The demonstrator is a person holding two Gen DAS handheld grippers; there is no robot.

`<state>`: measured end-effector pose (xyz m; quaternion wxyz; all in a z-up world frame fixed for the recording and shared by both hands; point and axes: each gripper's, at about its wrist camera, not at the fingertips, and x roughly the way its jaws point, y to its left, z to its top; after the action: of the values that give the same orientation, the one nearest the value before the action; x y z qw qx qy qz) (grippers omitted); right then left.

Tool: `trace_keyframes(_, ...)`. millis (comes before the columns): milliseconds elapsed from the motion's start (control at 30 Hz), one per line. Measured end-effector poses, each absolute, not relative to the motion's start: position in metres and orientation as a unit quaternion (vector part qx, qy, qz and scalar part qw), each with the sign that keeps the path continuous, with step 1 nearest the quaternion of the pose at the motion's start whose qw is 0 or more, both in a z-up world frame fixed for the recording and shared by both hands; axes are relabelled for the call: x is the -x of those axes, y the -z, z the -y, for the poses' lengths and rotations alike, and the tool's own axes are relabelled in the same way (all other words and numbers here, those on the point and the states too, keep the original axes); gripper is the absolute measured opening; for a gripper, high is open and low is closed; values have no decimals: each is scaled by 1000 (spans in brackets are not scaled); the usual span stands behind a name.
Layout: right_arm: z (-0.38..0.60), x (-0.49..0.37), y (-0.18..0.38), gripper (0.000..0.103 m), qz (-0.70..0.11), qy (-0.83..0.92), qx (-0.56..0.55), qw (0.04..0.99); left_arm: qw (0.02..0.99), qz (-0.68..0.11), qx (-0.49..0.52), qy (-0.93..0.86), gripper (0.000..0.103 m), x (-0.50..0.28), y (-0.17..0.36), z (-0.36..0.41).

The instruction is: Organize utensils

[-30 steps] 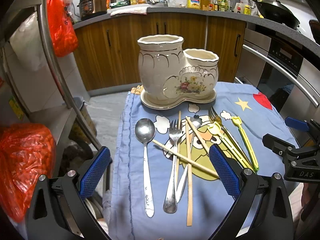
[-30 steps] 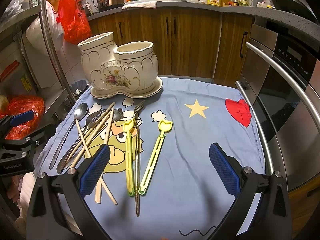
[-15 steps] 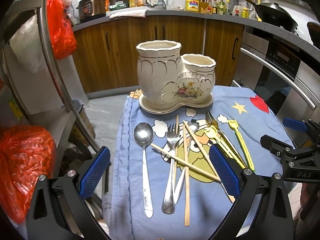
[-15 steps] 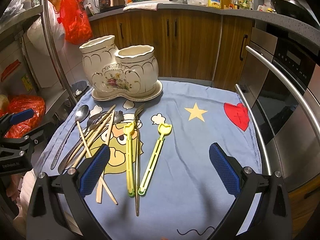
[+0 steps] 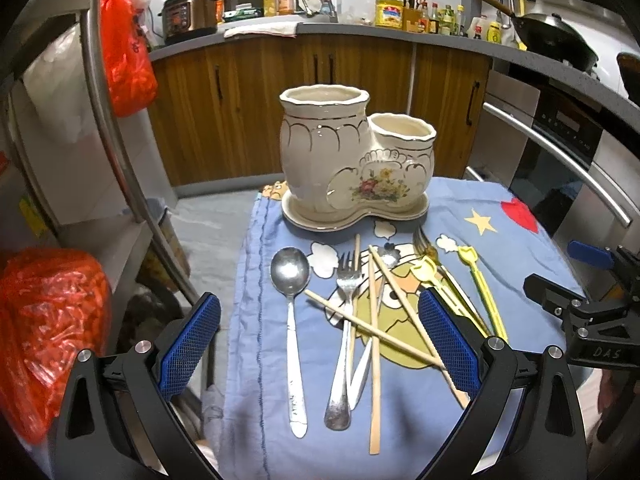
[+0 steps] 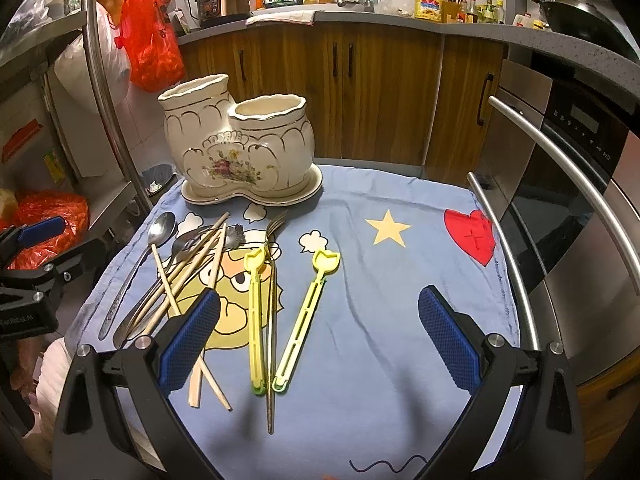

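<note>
A cream two-pot ceramic utensil holder (image 5: pixel 352 168) stands at the far edge of a blue cartoon cloth (image 5: pixel 264 420); it also shows in the right wrist view (image 6: pixel 244 152). Before it lie a metal spoon (image 5: pixel 291 320), a metal fork (image 5: pixel 344 332), several wooden chopsticks (image 5: pixel 374 360) crossed in a pile, and two yellow plastic picks (image 6: pixel 308 316). A thin dark fork (image 6: pixel 273 320) lies between the picks. My left gripper (image 5: pixel 316 344) is open and empty, above the spoon and fork handles. My right gripper (image 6: pixel 318 336) is open and empty, above the yellow picks.
A steel oven handle (image 6: pixel 560 184) and appliance front run along the cloth's right edge. A curved metal rack pole (image 5: pixel 116 140) and red bags (image 5: pixel 44 328) stand at the left. Wooden cabinets (image 5: pixel 360 92) lie behind.
Both grippers have drawn back and up slightly, so the holder and utensils sit a little farther off. Nothing on the cloth has moved.
</note>
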<state>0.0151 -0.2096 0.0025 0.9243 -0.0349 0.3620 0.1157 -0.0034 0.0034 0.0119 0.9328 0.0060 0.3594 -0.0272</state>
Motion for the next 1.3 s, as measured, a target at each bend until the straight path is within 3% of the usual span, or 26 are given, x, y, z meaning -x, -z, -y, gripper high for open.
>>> trace_keyframes(133, 210, -13, -2, 98, -323, -83, 63, 941, 933, -358, -2, 31, 98, 2, -12, -6)
trace_keyframes(333, 212, -19, 5, 98, -342, -100, 58, 932, 929, -370, -17, 8, 98, -3, -4, -9)
trace_keyframes(567, 211, -22, 8, 98, -343, -119, 50, 930, 949, -315, -29, -5, 98, -1, -8, -22)
trace_keyframes(800, 211, -38, 15, 98, -351, -119, 50, 927, 919, -393, -6, 32, 98, -22, 22, -28)
trace_keyframes(1000, 213, -55, 30, 96, -373, -112, 41, 920, 926, -377, -27, -9, 98, -24, 32, -36)
trace_keyframes(1300, 206, -78, 50, 54, -424, -116, 15, 898, 927, -375, -9, -14, 95, -28, 37, -52)
